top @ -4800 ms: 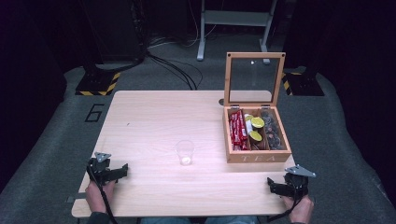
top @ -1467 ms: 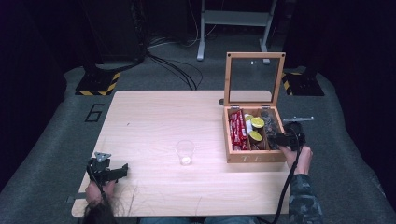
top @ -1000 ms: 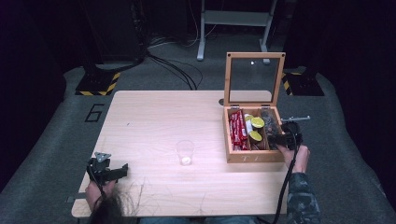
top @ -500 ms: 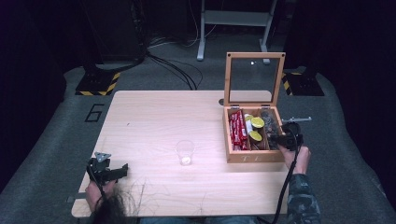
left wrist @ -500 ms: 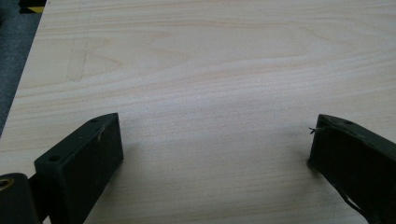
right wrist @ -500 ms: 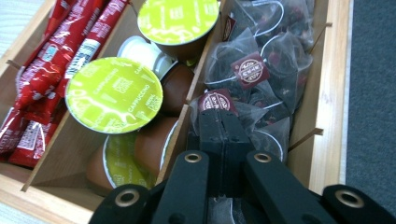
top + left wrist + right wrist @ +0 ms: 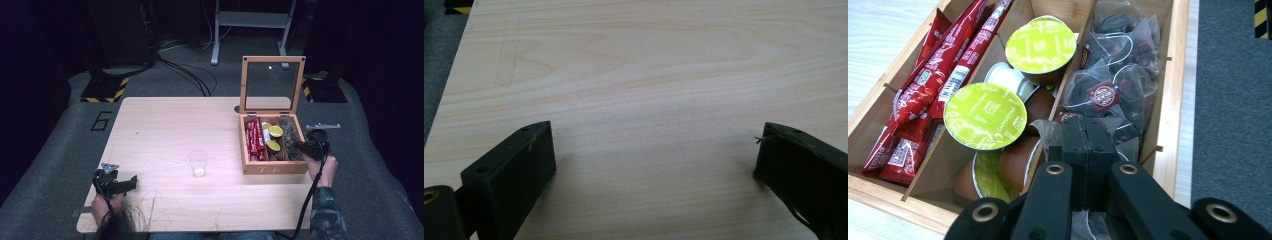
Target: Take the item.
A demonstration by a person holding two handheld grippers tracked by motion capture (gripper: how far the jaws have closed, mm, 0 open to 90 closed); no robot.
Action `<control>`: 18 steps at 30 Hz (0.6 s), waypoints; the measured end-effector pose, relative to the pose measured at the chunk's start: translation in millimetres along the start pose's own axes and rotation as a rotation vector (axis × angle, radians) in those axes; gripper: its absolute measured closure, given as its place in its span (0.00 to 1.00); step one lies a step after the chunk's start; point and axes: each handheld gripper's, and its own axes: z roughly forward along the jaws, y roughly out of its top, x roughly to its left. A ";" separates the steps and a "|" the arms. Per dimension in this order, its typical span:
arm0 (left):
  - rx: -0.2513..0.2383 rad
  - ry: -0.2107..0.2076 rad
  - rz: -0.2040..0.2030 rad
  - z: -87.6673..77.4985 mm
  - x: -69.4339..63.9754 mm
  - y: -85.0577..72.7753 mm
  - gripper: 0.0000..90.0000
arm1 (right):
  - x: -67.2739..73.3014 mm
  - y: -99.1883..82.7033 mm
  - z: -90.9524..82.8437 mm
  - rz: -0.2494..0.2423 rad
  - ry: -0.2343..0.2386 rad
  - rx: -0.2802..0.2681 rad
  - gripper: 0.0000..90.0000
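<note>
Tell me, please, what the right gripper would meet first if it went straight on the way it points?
Probably the clear tea bags just beyond the right gripper, then the wooden box; depth is unclear.

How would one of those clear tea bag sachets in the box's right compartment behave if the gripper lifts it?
The tea bag sachets look like thin crinkled film, so probably floppy and light. Piled loosely, one may drag a neighbour. The right gripper, jaws together among them, likely pinches film that could slip.
</note>
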 end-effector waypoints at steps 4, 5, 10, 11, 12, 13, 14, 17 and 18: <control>0.000 0.000 0.002 0.0 0.1 0.0 0.03 | 0.1 2.6 -9.1 -0.002 -0.008 -0.013 1.00; 0.000 0.000 0.000 0.0 0.0 0.0 0.03 | 0.1 2.6 -9.1 -0.002 -0.008 -0.013 1.00; 0.000 0.000 -0.002 0.0 -0.2 0.0 0.03 | 3.2 7.7 -20.3 -0.018 -0.014 -0.031 1.00; -0.003 0.001 0.002 0.2 0.2 0.1 0.03 | 4.0 8.7 -21.6 -0.021 -0.013 -0.037 1.00; 0.000 0.000 0.000 0.0 0.0 0.0 0.03 | 4.4 9.4 -23.2 -0.031 -0.015 -0.037 1.00; -0.001 0.000 -0.001 0.1 -0.1 0.0 0.03 | 5.5 10.3 -24.8 -0.029 -0.015 -0.039 1.00; -0.001 0.000 -0.001 0.1 -0.1 0.0 0.03 | 6.3 11.3 -26.3 -0.031 -0.017 -0.044 1.00; -0.002 0.001 0.000 0.1 0.0 0.0 0.03 | 8.6 14.1 -31.5 -0.040 -0.015 -0.055 1.00; -0.001 0.000 -0.001 0.1 -0.1 0.0 0.03 | 9.8 15.3 -32.6 -0.043 -0.015 -0.059 1.00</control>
